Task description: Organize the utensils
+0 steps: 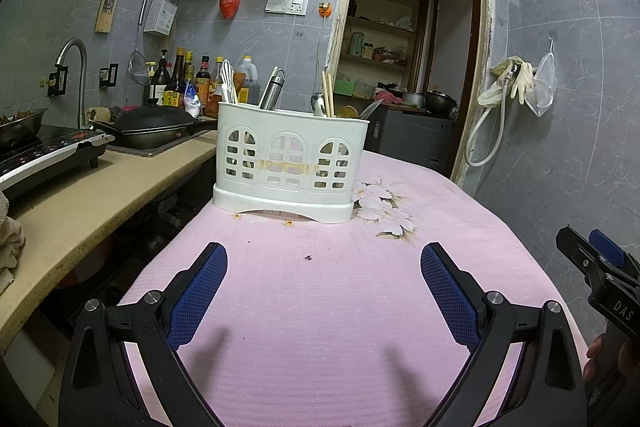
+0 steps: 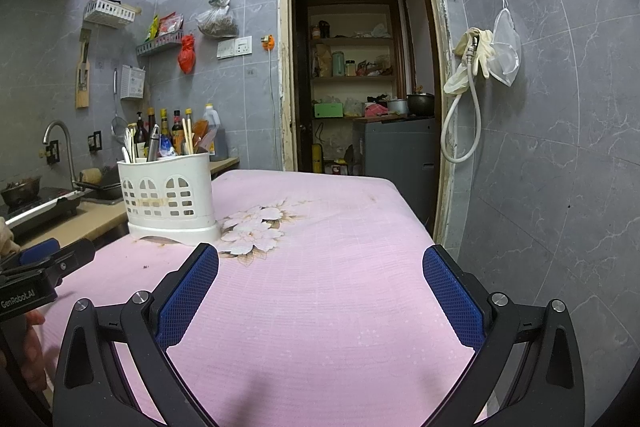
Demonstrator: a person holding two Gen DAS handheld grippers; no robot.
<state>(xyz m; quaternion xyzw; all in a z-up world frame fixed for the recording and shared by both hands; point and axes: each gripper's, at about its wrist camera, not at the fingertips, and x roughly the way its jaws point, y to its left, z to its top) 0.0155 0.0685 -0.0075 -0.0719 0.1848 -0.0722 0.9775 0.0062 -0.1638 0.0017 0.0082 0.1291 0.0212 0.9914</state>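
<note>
We see a grey marble-tiled kitchen with a table under a ribbed pink cloth printed with pale flowers. At the centre of the left wrist view stands the white plastic utensil caddy, its rounded front pierced with arched window cut-outs, on a flared base that rests on the cloth. Out of its top stick a steel handle, wooden chopsticks, white utensils and a knife blade. Our left gripper hovers low over the cloth with its blue mesh-textured pads spread wide, grasping nothing. Our right gripper is likewise spread and empty, with the caddy at its middle left. A beige counter runs along the left edge.
</note>
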